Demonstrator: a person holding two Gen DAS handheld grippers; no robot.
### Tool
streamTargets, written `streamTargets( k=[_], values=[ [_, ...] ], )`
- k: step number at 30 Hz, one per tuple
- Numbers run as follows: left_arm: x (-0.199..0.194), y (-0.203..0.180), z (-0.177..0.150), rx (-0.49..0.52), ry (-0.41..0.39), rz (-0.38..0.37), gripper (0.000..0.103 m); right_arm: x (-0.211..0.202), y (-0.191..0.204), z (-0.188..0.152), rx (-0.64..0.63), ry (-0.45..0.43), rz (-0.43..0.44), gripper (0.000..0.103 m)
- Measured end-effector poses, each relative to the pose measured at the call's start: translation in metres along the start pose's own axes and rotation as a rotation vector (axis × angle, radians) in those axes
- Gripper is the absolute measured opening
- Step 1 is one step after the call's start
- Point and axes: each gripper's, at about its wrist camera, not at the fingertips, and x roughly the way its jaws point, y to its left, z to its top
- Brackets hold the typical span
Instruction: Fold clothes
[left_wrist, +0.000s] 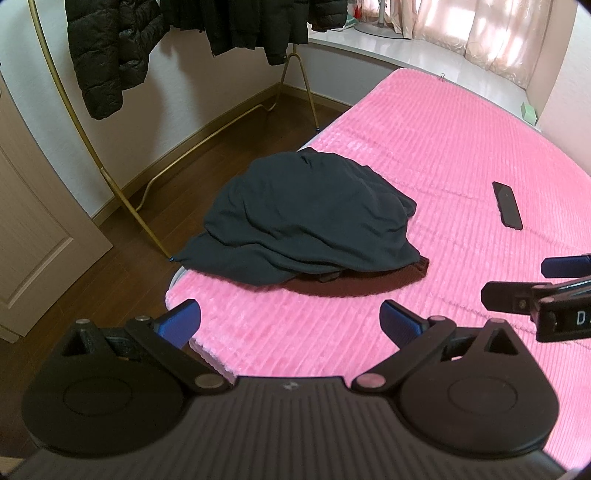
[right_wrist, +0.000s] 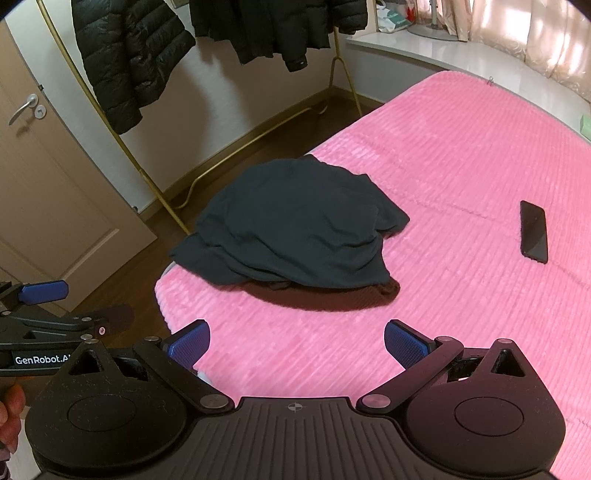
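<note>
A crumpled dark teal garment (left_wrist: 303, 218) (right_wrist: 291, 225) lies in a heap near the left edge of the pink bed (left_wrist: 424, 158) (right_wrist: 454, 147). A dark maroon garment (left_wrist: 354, 284) (right_wrist: 325, 297) pokes out from under its near side. My left gripper (left_wrist: 290, 323) hovers open over the bed's near corner, short of the heap, holding nothing. My right gripper (right_wrist: 297, 341) is open too, just in front of the heap and empty. Each gripper shows at the edge of the other's view: the right gripper (left_wrist: 532, 284) and the left gripper (right_wrist: 77, 302).
A black phone (left_wrist: 507, 205) (right_wrist: 533, 232) lies on the bed to the right of the heap. A gold clothes rack (left_wrist: 122, 192) (right_wrist: 155, 188) with black jackets (left_wrist: 107, 55) (right_wrist: 125, 55) stands on the wooden floor left of the bed. A door (right_wrist: 55, 177) is at far left.
</note>
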Motion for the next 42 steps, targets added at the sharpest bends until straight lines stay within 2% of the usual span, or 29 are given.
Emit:
streamTargets(
  k=[42],
  values=[
    [-0.0029, 0.0008, -0.0059, -0.011, -0.006, -0.004, 0.102, -0.0005, -0.0015, -0.0044, -0.006, 0.004, 0.005, 0.103]
  ],
)
